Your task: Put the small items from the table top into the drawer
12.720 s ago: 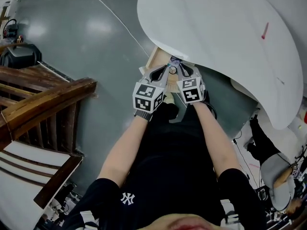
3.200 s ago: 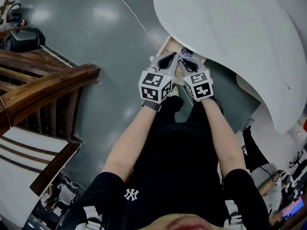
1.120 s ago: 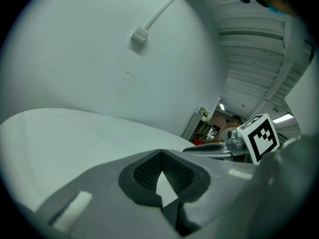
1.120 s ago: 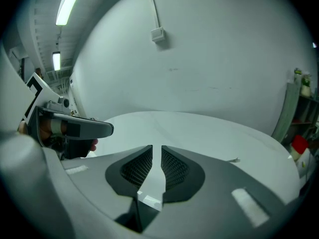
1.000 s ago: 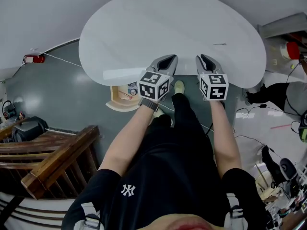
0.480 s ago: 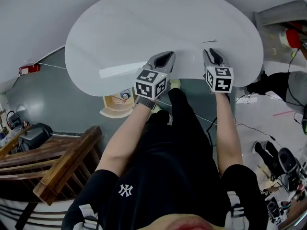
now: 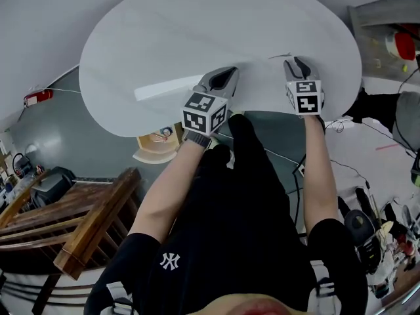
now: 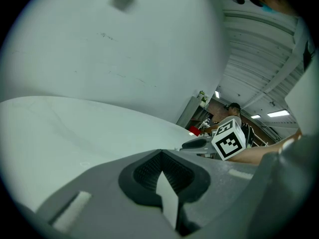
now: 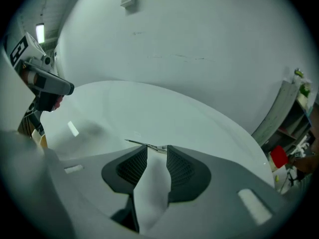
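Note:
The round white table (image 7: 197,31) fills the top of the head view. A thin metal item (image 7: 281,56) lies on it at the right. My right gripper (image 7: 293,60) hangs just over the table with its tips right behind that thin item (image 9: 142,144). The right gripper (image 9: 157,148) is open; its jaws have just been opening and nothing is between the pads. My left gripper (image 7: 233,71) hovers over the table's near edge, and its tips (image 8: 160,152) meet with nothing held. Below the table at the left, the wooden drawer (image 7: 157,146) stands pulled out with small items inside.
A dark wooden bench (image 7: 85,222) stands at the lower left on the grey floor. Shelving with a red object (image 7: 400,44) is at the far right, and cables and clutter (image 7: 387,222) lie on the floor there. The person's legs are below the table edge.
Both grippers have moved forward from the table's near edge over its top. The right one went farther and lower, up to the thin item, and its jaws now stand wider.

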A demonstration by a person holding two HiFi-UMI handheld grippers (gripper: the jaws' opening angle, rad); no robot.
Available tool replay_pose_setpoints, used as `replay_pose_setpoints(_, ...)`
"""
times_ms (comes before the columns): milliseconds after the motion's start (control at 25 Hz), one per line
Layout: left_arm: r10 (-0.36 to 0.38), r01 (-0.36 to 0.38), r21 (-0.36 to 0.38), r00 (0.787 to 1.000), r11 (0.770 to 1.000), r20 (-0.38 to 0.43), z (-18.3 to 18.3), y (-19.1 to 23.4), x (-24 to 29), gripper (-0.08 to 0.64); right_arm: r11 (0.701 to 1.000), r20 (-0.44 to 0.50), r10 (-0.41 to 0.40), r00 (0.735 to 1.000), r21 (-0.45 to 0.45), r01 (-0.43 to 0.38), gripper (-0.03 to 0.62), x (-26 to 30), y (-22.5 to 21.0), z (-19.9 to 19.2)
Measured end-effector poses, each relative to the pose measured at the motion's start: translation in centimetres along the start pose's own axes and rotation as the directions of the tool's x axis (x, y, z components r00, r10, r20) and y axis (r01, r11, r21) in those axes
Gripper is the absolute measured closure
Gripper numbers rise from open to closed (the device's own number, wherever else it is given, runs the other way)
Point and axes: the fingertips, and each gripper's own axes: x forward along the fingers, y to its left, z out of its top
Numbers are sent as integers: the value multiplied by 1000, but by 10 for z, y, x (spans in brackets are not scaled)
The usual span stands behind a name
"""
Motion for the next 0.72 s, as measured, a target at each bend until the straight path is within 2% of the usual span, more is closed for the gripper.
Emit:
replay_pose_setpoints(240, -10, 9, -10, 1000, 1000, -17, 0, 1, 18, 560, 998, -33, 37, 999, -55, -38, 434, 17, -6, -3)
replay_pose_setpoints(560, -64, 64, 6, 998, 998, -27, 6, -17, 49, 560, 988, -48, 95, 994, -119, -100, 430, 26, -3, 0)
replay_pose_setpoints(720, -80, 80, 14, 996, 997, -33, 9, -24, 61, 560, 982, -62, 130, 990, -129, -137, 481, 26, 4, -1)
